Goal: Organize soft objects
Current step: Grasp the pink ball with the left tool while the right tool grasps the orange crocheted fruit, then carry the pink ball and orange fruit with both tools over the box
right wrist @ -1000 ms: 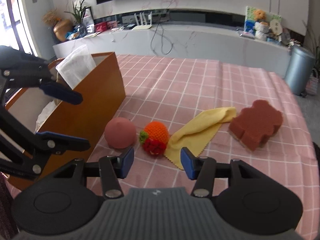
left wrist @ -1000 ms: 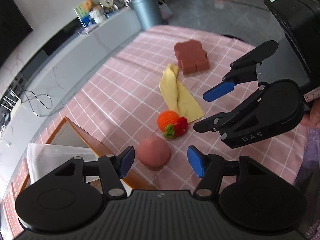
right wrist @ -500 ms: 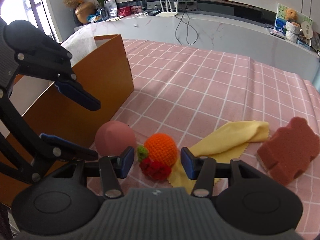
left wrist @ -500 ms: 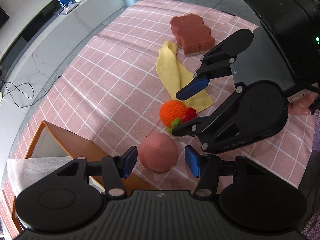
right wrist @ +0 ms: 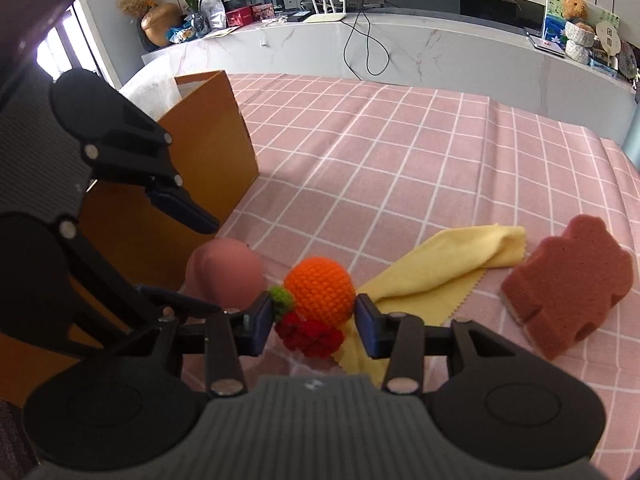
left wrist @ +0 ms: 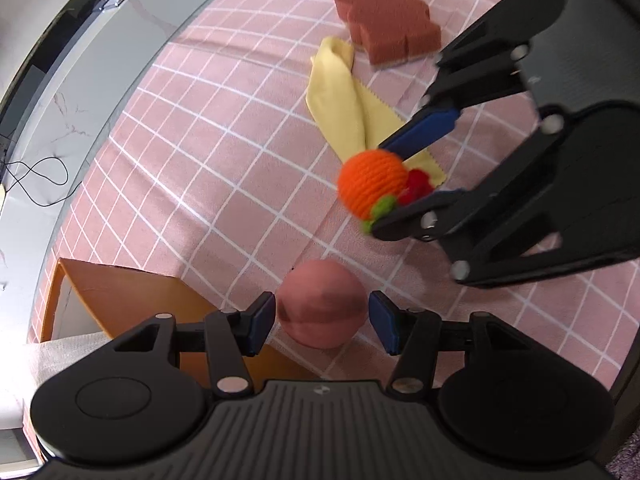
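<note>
Straddling the pink ball [left wrist: 322, 304], the left claw [left wrist: 322, 322] points steeply down with its 2 blue pads on either side of the ball at 9 and 3 o'clock; a thin gap shows at each side, so the pads stand part open and press on nothing; the ball rests on the pink checked surface [left wrist: 192, 152], just beside the corner of the orange box [left wrist: 120, 292] that lies at its 8 o'clock, with white paper [left wrist: 44, 356] inside the box. From the right wrist view the right claw [right wrist: 315, 319] is closing its jaws around the crocheted orange toy [right wrist: 320, 288]; the toy sits between the 2 pads, its green leaf at the left pad and its orange body close to the right pad, but whether they already squeeze it I cannot tell; its red part lies at 6 o'clock of the orange body. In that same view the yellow cloth [right wrist: 436, 268] stretches from under the toy toward 2 o'clock, and the reddish-brown sponge [right wrist: 568, 280] leans at 3 o'clock, just beside the cloth's far end; the pink ball sits at 9 o'clock of the toy, near it but apart. A marble ledge [right wrist: 400, 44] runs behind the surface at 12 o'clock.
</note>
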